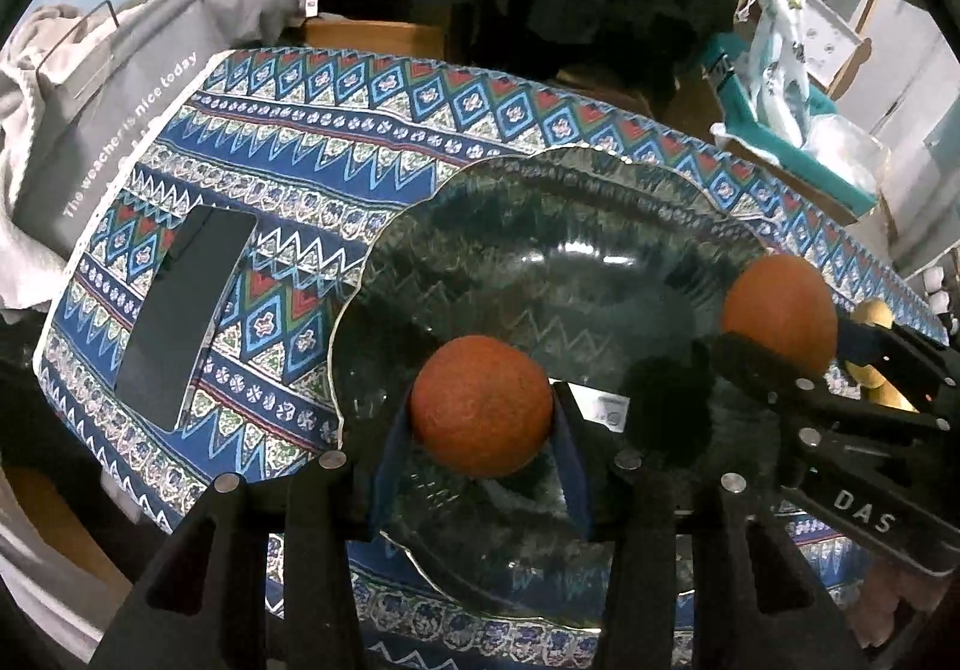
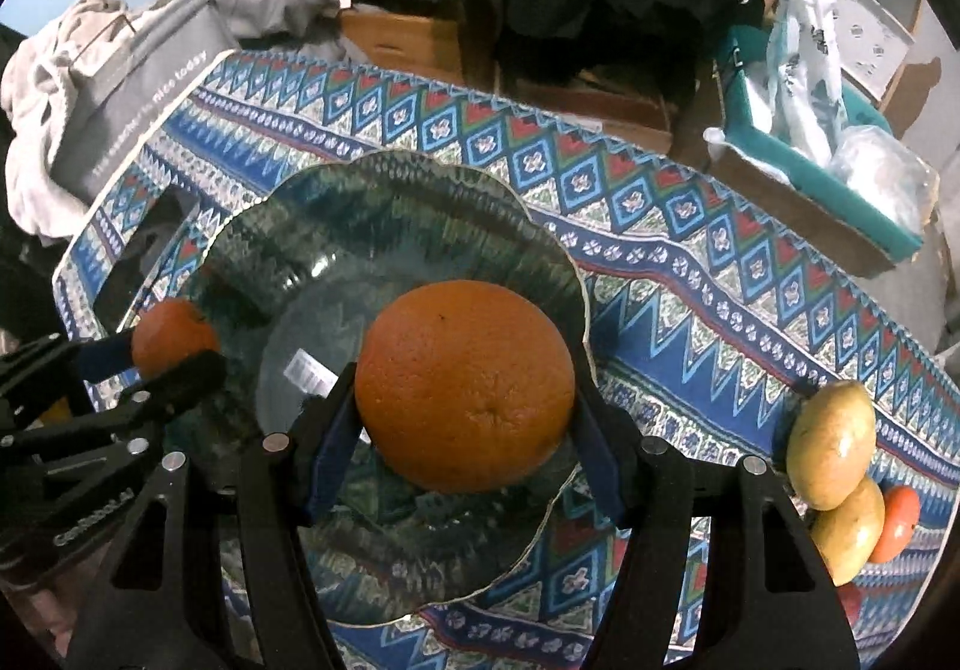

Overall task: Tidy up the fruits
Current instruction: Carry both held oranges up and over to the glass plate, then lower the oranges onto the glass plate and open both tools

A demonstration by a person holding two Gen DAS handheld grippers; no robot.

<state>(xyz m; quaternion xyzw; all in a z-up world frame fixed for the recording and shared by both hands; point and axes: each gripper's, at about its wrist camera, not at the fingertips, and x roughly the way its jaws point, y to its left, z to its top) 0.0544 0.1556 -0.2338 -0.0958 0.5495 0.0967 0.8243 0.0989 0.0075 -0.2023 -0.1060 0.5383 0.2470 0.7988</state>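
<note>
A large dark green glass plate (image 1: 540,226) (image 2: 360,208) with a scalloped rim lies on the patterned tablecloth. My left gripper (image 1: 480,424) is shut on a small orange (image 1: 482,405) and holds it just over the plate's near part. My right gripper (image 2: 465,400) is shut on a bigger orange (image 2: 465,382) above the plate's middle. In the left wrist view the right gripper's orange (image 1: 780,310) shows at the plate's right side. In the right wrist view the left gripper's orange (image 2: 174,334) shows at the plate's left edge.
Two yellow-green fruits (image 2: 831,442) (image 2: 852,526) and a small red-orange fruit (image 2: 897,514) lie on the cloth to the right of the plate. A dark phone (image 1: 180,310) lies left of it. A grey bag (image 1: 96,130) and a teal box (image 2: 828,172) stand beyond the table's edges.
</note>
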